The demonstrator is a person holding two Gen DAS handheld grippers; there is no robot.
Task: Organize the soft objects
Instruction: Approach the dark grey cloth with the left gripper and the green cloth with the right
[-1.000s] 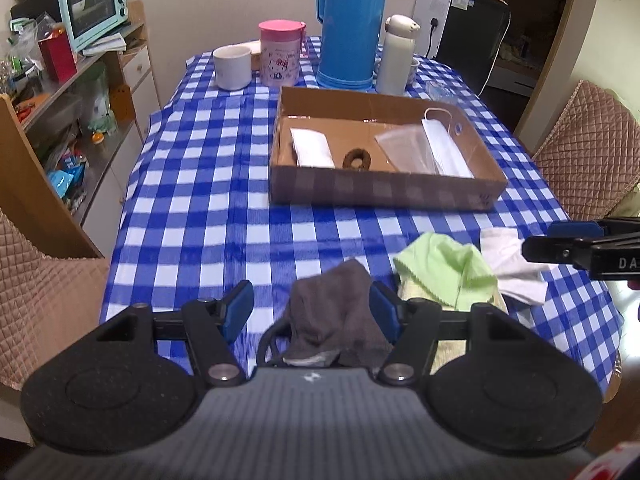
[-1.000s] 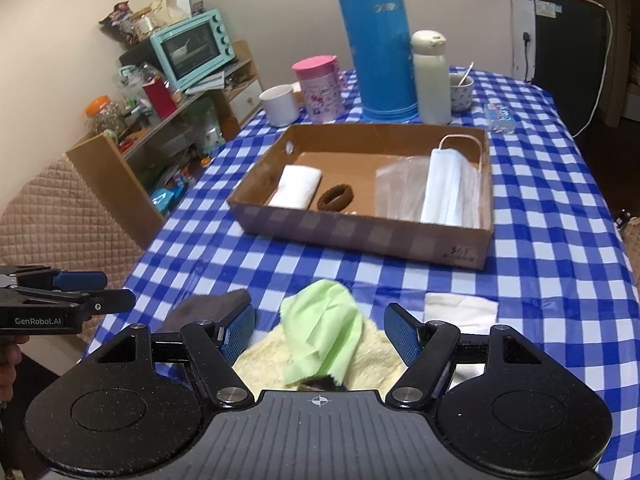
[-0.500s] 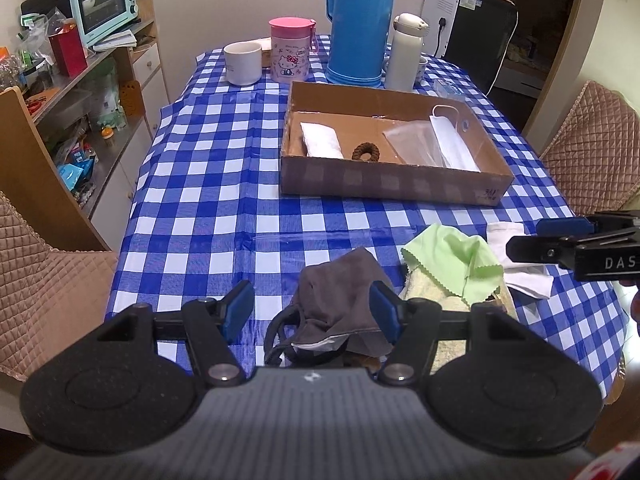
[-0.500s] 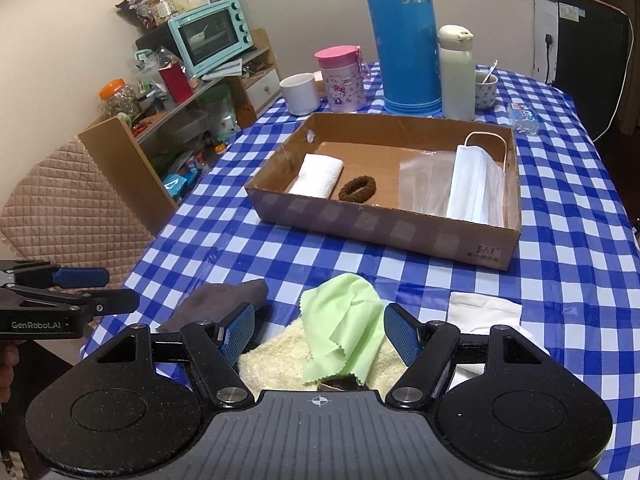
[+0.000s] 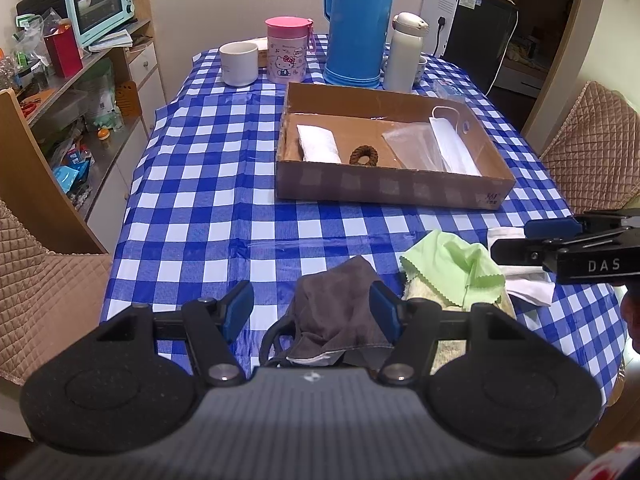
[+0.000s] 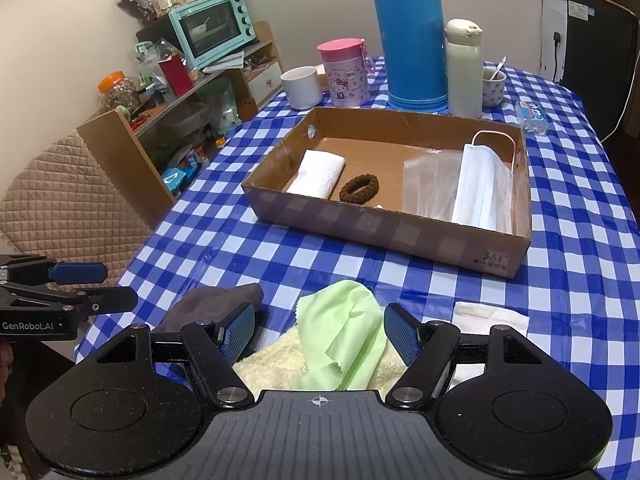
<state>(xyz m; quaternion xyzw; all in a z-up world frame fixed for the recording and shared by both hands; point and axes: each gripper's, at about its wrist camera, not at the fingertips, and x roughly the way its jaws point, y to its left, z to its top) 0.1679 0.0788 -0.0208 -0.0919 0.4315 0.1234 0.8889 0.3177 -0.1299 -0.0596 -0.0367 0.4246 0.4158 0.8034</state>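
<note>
My left gripper (image 5: 312, 312) is open above the near table edge, its fingers on either side of a brown-grey cloth (image 5: 340, 308). My right gripper (image 6: 320, 334) is open over a light green cloth (image 6: 344, 332) that lies on a cream towel (image 6: 272, 368). A white cloth (image 6: 488, 316) lies to the right of them. The cardboard tray (image 6: 384, 236) farther back holds a rolled white towel (image 6: 316, 172), a brown hair tie (image 6: 359, 188), a clear bag (image 6: 428, 184) and a face mask (image 6: 482, 188).
A blue thermos (image 5: 356, 20), a white bottle (image 5: 406, 52), a pink Hello Kitty cup (image 5: 288, 50) and a white mug (image 5: 239, 63) stand at the table's far end. Quilted chairs (image 5: 592, 144) stand on both sides. A cluttered shelf with a teal oven (image 5: 100, 0) is at the left.
Both grippers have pulled back and risen a little, so the tray and cloths look farther off. Both stay open and the cloths lie as before.
</note>
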